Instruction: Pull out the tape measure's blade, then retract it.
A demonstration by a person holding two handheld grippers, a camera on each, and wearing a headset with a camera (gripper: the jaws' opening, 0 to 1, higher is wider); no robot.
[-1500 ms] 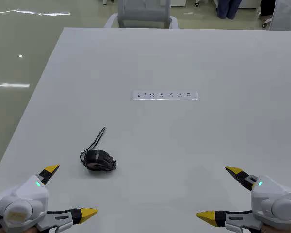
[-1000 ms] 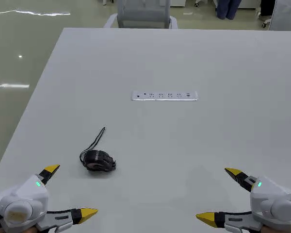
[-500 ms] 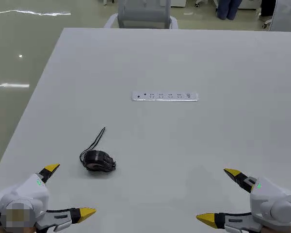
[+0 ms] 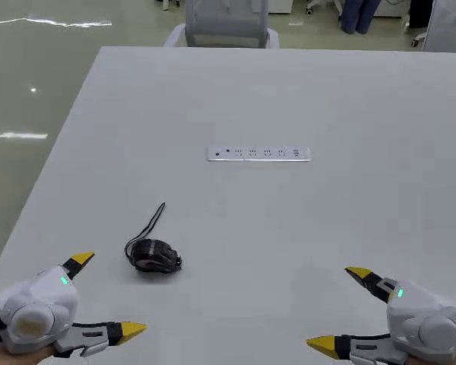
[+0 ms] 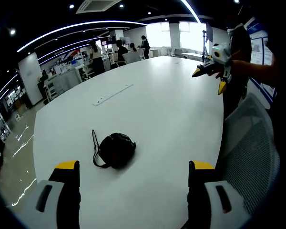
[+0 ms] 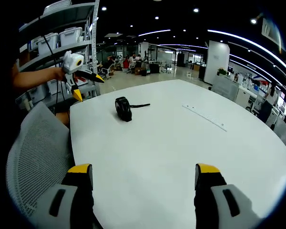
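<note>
A small black tape measure point(image 4: 153, 255) with a thin black wrist cord lies on the white table point(image 4: 289, 99), near its left front. It lies ahead of my left gripper's jaws as the tape measure point(image 5: 116, 149), and far off to the left as the tape measure point(image 6: 123, 108) from the right side. My left gripper point(image 4: 104, 295) stands open just short of it, a little to its left, with nothing between the yellow tips. My right gripper point(image 4: 340, 309) is open too, over the table's right front, far from the tape measure.
A white power strip point(image 4: 258, 153) lies across the middle of the table. A grey mesh chair point(image 4: 225, 21) stands at the far edge. The table's left edge point(image 4: 53, 163) drops to a glossy floor. Shelves and people stand far behind.
The head view has shifted slightly down. Both grippers have drifted a little; the tape measure has not moved.
</note>
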